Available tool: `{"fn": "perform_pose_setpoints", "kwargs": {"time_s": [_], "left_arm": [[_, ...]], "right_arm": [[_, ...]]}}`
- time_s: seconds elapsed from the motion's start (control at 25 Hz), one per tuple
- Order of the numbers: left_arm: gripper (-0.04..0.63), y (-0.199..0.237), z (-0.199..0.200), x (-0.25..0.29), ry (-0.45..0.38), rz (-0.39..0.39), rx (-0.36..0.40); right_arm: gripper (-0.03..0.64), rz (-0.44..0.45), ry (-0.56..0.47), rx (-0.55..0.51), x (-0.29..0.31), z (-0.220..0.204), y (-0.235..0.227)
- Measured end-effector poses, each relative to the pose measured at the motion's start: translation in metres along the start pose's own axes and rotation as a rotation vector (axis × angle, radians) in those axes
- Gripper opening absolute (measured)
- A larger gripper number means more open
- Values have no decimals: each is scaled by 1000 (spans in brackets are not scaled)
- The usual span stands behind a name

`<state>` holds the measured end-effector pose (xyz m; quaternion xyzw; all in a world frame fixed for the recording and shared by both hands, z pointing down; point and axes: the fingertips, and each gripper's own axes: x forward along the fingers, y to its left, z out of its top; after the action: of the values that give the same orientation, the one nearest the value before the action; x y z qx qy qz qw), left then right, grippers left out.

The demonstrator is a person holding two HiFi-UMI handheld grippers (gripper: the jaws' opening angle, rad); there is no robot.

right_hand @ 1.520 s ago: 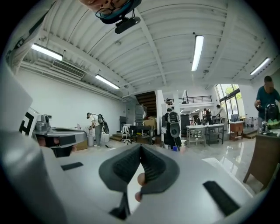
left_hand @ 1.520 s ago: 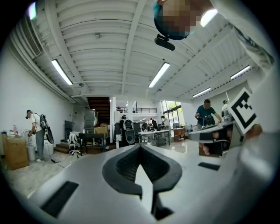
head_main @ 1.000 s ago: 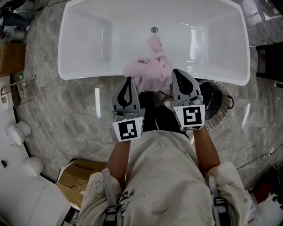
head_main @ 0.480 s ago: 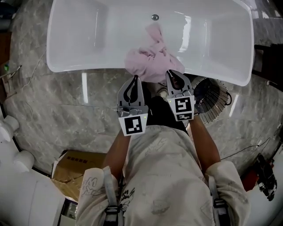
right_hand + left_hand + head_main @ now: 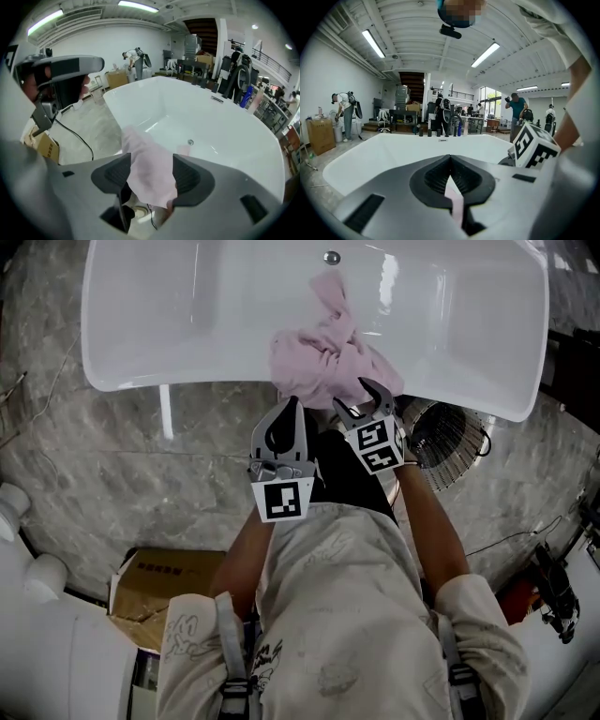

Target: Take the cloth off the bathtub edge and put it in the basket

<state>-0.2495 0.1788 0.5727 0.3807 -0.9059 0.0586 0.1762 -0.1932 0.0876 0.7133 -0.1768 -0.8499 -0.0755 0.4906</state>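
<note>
Head view, looking steeply down. A white bathtub (image 5: 187, 381) fills the far part of the scene. The pink cloth (image 5: 323, 352) is bunched over its near edge, a little right of centre, with one end trailing into the tub towards the drain. A dark wire basket (image 5: 448, 435) stands on the marble floor just to the right, close under the near rim.

In the last second I have brought both grippers forward from short of the tub. The right gripper (image 5: 361, 397) has moved most. It was clear of the cloth, and it now reaches into the near fold and is tilted to the left. In the right gripper view its jaws are spread apart, with pink fabric lying between the two ribbed pads and hanging below them. They have not clenched on it.

The left gripper (image 5: 291, 409) has closed in on the cloth's near-left corner. In the left gripper view its jaws are pressed together at the tips. A thin pink sliver shows in the slit behind them, and I cannot tell whether that is pinched fabric or cloth seen beyond.

I judge the reach as finished and the grasp as next. Closing the right jaws should take the cloth, and the basket is then a short carry to the right.
</note>
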Motion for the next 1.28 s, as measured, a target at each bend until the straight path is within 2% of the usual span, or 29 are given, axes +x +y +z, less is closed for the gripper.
{"fn": "perform_pose_setpoints", "kwargs": {"time_s": [0.2, 0.52, 0.68, 1.08, 1.28], "left_arm": [[0, 17, -11, 11, 34, 0, -43], [0, 56, -27, 16, 55, 15, -79], [0, 71, -40, 14, 63, 28, -129], [0, 83, -40, 16, 77, 65, -161], [0, 72, -34, 12, 64, 58, -157]], "right_arm": [[286, 38, 103, -62, 29, -10, 5], [324, -4, 284, -193, 77, -26, 8], [325, -51, 344, -256, 94, -32, 7], [322, -90, 387, -276, 103, -35, -3], [273, -73, 375, -343, 94, -34, -2]]}}
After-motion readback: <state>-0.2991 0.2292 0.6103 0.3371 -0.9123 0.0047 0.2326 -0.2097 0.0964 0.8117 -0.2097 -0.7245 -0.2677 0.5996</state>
